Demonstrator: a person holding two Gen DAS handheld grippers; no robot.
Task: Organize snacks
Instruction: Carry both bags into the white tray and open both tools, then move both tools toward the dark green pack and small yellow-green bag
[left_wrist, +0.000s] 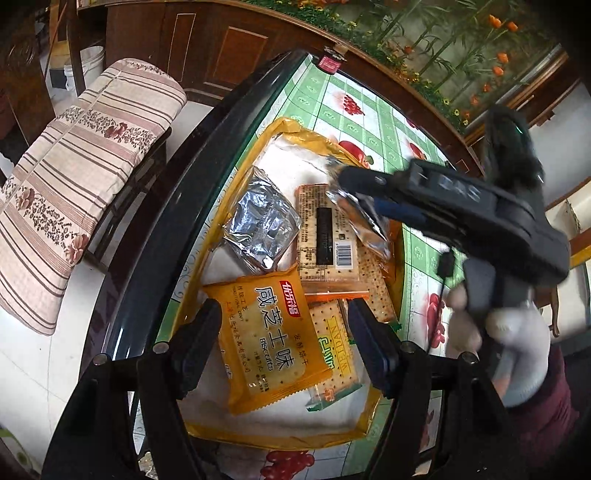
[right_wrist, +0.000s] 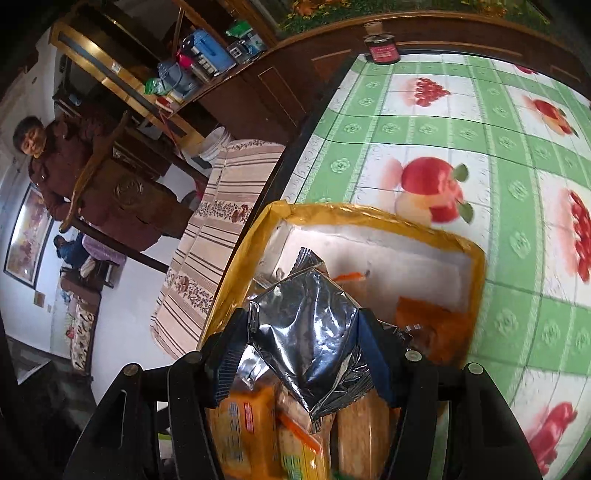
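A green fruit-print tablecloth (right_wrist: 461, 122) is covering the table under the yellow box (left_wrist: 284, 129). The right gripper (right_wrist: 304, 347) is squeezing a silver snack packet (right_wrist: 310, 332) over the box. The left gripper (left_wrist: 284, 328) is hanging with its fingers spread wide above the orange biscuit pack (left_wrist: 269, 339) lying inside the box.

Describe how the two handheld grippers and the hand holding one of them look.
The left gripper is matte black with two flat fingers, blue pads and silver screws. The right gripper is a black pistol-shaped body with a blue strip, a thin black cable and a small green light. The right hand wears a white glove and a maroon sleeve.
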